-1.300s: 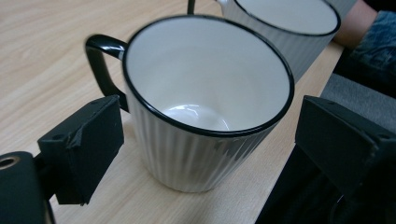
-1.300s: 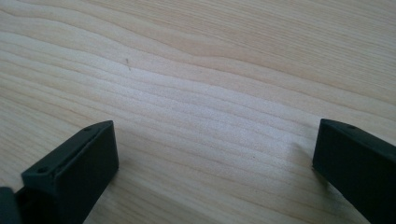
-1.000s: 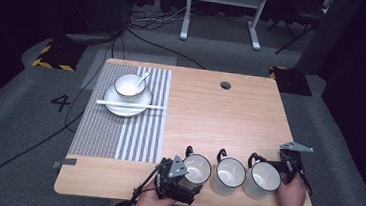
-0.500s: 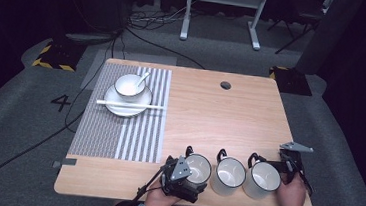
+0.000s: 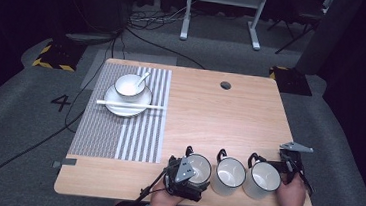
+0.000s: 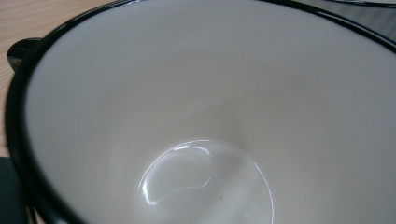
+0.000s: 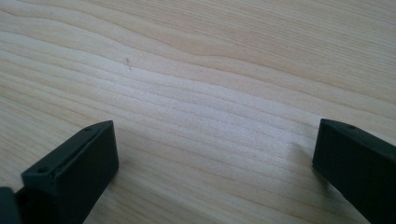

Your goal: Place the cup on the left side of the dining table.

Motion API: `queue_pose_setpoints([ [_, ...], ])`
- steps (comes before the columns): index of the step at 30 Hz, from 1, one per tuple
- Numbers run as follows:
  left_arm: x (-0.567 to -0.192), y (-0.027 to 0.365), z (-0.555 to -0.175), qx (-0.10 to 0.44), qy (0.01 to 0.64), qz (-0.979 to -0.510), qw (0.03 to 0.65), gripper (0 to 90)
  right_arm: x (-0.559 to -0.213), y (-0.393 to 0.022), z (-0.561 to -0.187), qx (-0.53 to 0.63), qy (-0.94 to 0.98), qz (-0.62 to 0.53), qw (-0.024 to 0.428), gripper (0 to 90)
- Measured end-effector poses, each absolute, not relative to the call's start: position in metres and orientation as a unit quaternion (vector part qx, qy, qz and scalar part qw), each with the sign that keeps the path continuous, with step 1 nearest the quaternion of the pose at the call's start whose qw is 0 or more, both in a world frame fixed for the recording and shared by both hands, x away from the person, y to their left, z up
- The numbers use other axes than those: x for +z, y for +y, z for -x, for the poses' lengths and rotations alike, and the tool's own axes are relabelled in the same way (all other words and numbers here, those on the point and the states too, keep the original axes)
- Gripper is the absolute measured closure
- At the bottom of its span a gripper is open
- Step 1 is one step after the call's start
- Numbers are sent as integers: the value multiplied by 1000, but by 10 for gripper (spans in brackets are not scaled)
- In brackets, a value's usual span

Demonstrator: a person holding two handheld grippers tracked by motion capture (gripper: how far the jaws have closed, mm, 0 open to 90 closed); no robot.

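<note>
Three white mugs with black rims stand in a row near the table's front edge: the left mug [image 5: 200, 169], the middle mug [image 5: 229, 173] and the right mug [image 5: 263, 179]. My left gripper [image 5: 184, 176] is pressed up against the left mug from its near left side. In the left gripper view the left mug's bare white inside [image 6: 210, 116] is very close, and the jaws are hidden apart from a dark corner at the lower left. My right gripper [image 5: 288, 162] rests just right of the right mug. Its jaws stand wide apart over bare wood [image 7: 215, 158], holding nothing.
At the back left a striped placemat [image 5: 118, 127] carries a white plate [image 5: 143, 104] with a bowl [image 5: 130, 86], a spoon and a chopstick. A round cable hole [image 5: 225, 85] lies at the far edge. The table's front edge [image 5: 113, 193] runs close below the mugs.
My left gripper has slid to the right, closing up on the left mug. The mugs and the right gripper have stayed put.
</note>
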State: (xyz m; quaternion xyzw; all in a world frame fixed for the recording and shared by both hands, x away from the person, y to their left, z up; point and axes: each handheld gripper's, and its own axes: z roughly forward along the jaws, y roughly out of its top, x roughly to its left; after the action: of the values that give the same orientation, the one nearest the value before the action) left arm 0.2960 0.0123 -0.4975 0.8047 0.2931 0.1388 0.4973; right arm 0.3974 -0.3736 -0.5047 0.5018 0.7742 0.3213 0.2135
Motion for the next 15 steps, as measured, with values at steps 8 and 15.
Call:
queue_pose_setpoints([
  [8,-497,13,-298,142,287,-807,496,29,-505,-374,-397,322,774,-502,214,2],
  [15,-498,11,-297,138,295,-810,487,29,-505,-373,-397,322,774,-503,213,2],
])
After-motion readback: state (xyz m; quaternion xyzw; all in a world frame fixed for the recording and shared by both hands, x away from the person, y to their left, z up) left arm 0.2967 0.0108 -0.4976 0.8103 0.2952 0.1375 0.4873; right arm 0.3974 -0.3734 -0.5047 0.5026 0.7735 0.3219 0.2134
